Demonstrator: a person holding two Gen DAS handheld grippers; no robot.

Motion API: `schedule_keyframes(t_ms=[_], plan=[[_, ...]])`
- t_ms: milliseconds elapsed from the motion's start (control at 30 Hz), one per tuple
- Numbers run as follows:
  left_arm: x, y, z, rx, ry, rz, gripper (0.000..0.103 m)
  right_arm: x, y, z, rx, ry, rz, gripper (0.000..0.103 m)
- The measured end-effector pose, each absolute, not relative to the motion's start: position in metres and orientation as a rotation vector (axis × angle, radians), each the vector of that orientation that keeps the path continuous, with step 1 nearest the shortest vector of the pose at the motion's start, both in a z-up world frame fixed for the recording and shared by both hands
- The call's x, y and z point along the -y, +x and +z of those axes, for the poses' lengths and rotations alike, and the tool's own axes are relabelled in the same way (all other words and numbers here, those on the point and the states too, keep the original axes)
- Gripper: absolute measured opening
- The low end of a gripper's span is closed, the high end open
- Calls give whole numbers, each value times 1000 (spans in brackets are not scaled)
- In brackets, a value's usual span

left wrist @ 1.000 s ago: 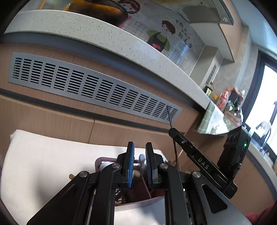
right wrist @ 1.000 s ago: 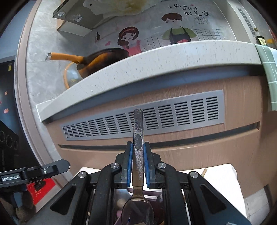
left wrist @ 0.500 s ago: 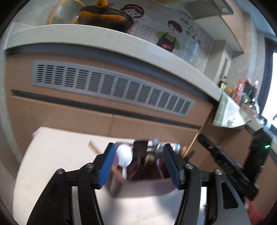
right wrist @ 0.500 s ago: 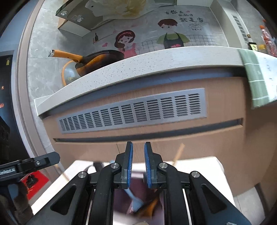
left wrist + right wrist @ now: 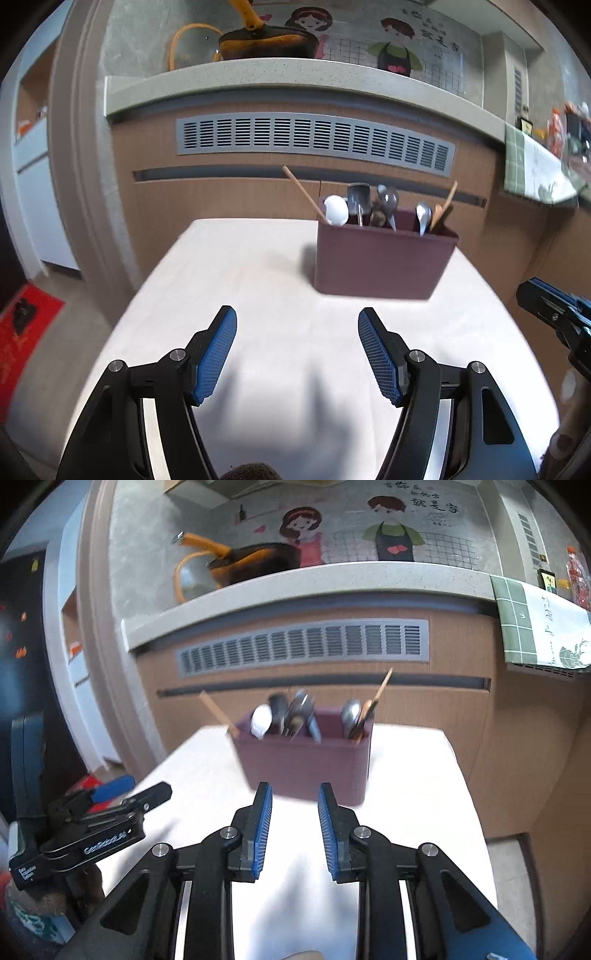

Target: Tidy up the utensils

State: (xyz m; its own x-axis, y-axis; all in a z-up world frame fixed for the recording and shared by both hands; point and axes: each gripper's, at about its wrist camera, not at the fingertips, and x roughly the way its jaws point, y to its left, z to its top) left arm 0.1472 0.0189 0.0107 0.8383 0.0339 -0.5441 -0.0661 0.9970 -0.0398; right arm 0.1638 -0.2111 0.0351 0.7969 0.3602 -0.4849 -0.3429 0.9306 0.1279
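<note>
Both your grippers are empty right now: left gripper (image 5: 297, 350) has its jaws spread wide and opening, nothing between the pads; right gripper (image 5: 295, 830) has a narrower gap, also opening, nothing between them either. The maroon utensil holder (image 5: 384, 266) sits toward the far side of the white table (image 5: 258, 280), well apart from both sets of fingertips. It already holds the lot: a white spoon (image 5: 337, 212) and a wooden chopstick (image 5: 304, 194) leaning out at its left end, metal spoons (image 5: 386, 203) bunched in the middle, one more metal spoon (image 5: 423, 216) and wooden sticks (image 5: 443, 206) on the right. No loose utensil shows on the tabletop in either view, so the job looks done or close to it. If you're finishing, hold both grippers off the holder and don't clip the tall leaning sticks, since a knock would probably tip the holder. If anything needs straightening, it's the left chopstick, which leans out furthest; pinch it high on the shaft. The right wrist view is blurred, so compartment dividers are hard to tell.
</note>
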Motion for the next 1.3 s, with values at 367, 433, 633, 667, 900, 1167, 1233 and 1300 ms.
schedule_keyframes(t_ms=[367,433,633,667,900,1167,1233,1300], plan=[[-13,112,27,-518,-33,41,69,209,124,16,-501,-17,297,26],[-12,114,26,-526,-31,36,69,211,125,17,-501,-8,297,26],[-10,116,22,-552,-32,23,69,210,126,18,-501,-11,295,28],[-10,116,21,-554,-32,21,69,210,126,18,-502,-12,295,28],[-8,118,18,-567,-29,9,69,211,126,14,-516,-12,302,28],[-6,119,17,-573,-24,0,69,213,128,13,-520,-13,300,28],[-6,119,17,-574,-24,0,69,213,128,12,-521,-14,301,28],[-6,119,17,-575,-24,-1,69,213,128,12,-520,-14,301,28]])
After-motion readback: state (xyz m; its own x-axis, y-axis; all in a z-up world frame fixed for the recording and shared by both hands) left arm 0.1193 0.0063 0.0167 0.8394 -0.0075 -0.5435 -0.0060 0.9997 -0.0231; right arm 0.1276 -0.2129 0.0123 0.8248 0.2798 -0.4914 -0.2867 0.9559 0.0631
